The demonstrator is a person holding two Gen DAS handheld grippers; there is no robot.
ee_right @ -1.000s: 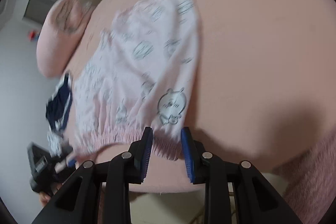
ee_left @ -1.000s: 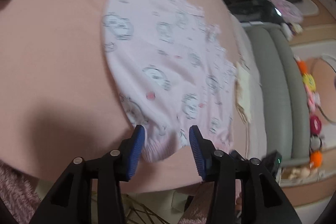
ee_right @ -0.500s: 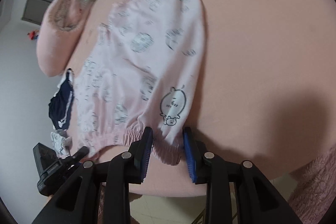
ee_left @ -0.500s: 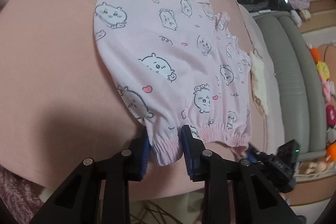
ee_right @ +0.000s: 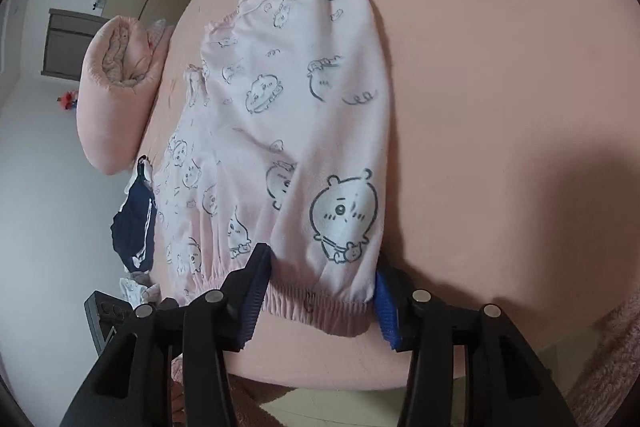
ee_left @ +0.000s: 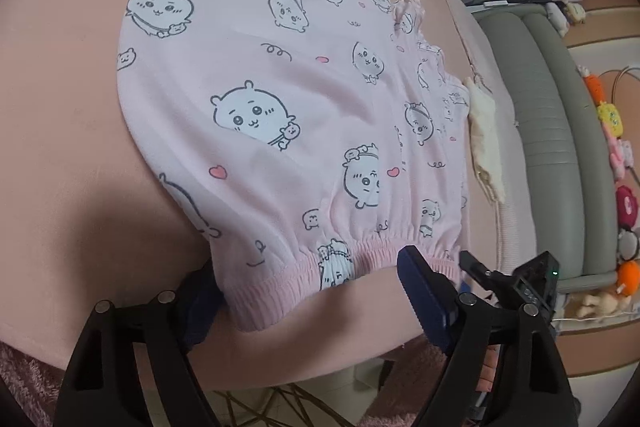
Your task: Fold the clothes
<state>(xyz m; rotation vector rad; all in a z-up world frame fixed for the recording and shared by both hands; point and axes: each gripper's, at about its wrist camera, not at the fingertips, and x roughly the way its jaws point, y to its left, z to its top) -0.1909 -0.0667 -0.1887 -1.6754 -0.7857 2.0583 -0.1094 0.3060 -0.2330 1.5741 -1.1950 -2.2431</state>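
Pink printed pyjama top (ee_left: 280,99), soft and limp, is spread on the bed (ee_left: 60,147); its elastic hem (ee_right: 316,301) is straddled by both parted grippers, left gripper (ee_left: 316,303) and right gripper (ee_right: 320,303).

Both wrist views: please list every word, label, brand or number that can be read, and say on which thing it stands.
No readable text in either view.
pink garment: only cartoon animal faces, hearts and squiggles, no letters.
dark blue garment: white stripes only.
black device beside the left gripper: a small green light, any marks too small to read.
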